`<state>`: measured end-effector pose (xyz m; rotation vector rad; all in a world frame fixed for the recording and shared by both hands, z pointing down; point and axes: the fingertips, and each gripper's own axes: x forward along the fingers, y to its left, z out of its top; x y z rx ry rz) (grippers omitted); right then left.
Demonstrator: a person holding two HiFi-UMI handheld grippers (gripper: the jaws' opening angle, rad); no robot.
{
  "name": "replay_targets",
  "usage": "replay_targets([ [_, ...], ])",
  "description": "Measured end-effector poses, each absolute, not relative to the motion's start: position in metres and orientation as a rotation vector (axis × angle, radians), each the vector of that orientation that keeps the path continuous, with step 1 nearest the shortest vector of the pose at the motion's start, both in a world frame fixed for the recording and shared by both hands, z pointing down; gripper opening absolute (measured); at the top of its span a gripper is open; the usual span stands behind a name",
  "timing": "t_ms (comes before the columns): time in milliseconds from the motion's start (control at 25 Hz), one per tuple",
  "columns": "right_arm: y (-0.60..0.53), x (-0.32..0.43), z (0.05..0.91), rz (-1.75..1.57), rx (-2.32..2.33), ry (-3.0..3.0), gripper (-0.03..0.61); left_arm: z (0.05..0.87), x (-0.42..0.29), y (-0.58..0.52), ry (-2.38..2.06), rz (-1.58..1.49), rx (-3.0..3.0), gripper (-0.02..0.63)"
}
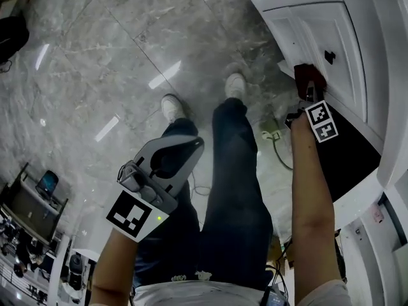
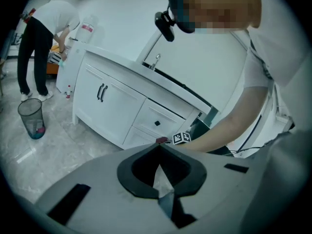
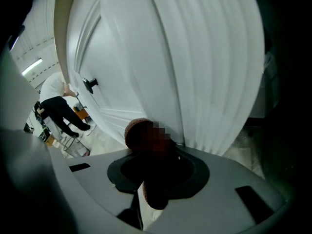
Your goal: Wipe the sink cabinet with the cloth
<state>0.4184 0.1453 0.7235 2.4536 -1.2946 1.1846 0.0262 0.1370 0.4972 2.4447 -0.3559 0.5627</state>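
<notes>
A dark red-brown cloth point(image 1: 308, 78) is clamped in my right gripper point(image 1: 310, 89) and pressed against the white sink cabinet point(image 1: 331, 30), beside a door with a small black knob point(image 1: 329, 57). In the right gripper view the cloth point(image 3: 146, 138) bulges out of the shut jaws of that gripper point(image 3: 155, 150) and touches a ribbed white panel point(image 3: 195, 67). My left gripper point(image 1: 196, 144) hangs shut and empty over the person's legs, well away from the cabinet. In its own view the left gripper point(image 2: 159, 146) points at the cabinet point(image 2: 122, 106), with the cloth point(image 2: 161, 140) tiny in the distance.
A dark open compartment point(image 1: 349, 155) lies right of the right arm. A plug and cable point(image 1: 271, 130) lie on the marble floor point(image 1: 127, 50) by the shoes. A mesh bin point(image 2: 31, 117) and another person point(image 2: 44, 38) are at the cabinet's far end. A tap point(image 2: 156, 61) stands on top.
</notes>
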Motion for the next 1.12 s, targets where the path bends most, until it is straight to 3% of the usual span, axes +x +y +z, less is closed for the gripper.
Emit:
replay_targets([
  [480, 0.181, 0.431, 0.691, 1.210, 2.645, -1.239, 0.092, 0.509, 0.048, 0.145, -0.170, 0.716, 2.527, 0.009],
  [1120, 0.204, 0.434, 0.552, 1.148, 2.828, -1.163, 0.092, 0.477, 0.084, 0.128, -0.028, 0.659, 2.568, 0.009],
])
